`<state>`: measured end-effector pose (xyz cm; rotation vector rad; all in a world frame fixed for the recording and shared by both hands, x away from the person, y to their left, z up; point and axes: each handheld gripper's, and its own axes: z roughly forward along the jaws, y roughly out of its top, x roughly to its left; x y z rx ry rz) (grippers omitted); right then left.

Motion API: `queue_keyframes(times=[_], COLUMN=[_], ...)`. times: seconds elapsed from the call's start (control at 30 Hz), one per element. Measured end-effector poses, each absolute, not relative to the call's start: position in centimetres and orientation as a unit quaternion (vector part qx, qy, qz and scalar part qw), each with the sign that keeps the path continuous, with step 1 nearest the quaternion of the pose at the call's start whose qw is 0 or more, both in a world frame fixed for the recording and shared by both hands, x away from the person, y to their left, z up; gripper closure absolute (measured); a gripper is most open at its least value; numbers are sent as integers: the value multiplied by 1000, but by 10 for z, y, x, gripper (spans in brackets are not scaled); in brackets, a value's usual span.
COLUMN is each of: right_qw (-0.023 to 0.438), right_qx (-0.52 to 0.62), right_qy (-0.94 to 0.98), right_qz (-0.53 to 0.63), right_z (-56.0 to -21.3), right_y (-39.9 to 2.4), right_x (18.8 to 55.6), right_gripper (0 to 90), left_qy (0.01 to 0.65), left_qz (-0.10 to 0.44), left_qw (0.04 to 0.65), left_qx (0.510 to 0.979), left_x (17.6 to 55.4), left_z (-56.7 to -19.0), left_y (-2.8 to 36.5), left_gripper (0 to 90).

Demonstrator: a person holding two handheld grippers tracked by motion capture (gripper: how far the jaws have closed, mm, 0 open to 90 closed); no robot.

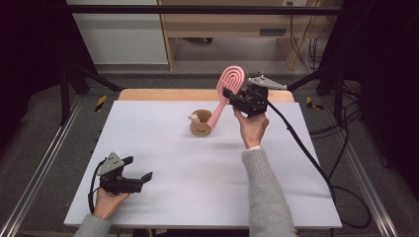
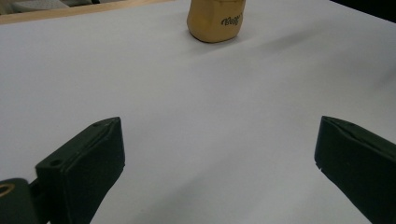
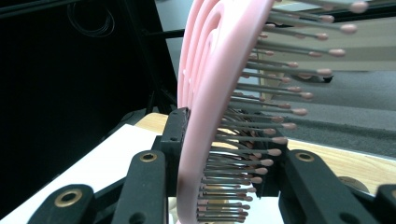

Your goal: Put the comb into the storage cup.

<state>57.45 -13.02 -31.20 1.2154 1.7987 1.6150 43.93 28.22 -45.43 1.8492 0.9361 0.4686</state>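
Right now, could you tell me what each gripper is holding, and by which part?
The right gripper is clamped on the pink hairbrush across its bristled head, handle hanging toward the cup. The left gripper is open, holding nothing.

The tan cup (image 2: 216, 19) is cut off at the left gripper view's top edge, its lettering unreadable.

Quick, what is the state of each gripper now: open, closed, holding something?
Left gripper: open, holding nothing, low over the table.
Right gripper: closed on the pink hairbrush, its handle end at the brown cup.
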Motion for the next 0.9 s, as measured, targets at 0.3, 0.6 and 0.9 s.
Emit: queue_keyframes(times=[0.3,0.6,0.9], right_qw=[222,225,228], right_qx=[449,454,458], right_qy=[642,635,633], right_qz=[580,583,581], right_z=[-311,-308,-307], right_y=[-131,-129,-122], right_x=[585,593,600], right_gripper=[640,640,640], left_qy=[386,387,387], left_qz=[192,191,191], left_qw=[485,487,485], left_qx=[761,759,760], left_x=[440,440,440], left_z=[-455,-454,-454], left_y=[283,283,283], left_gripper=[15,15,15])
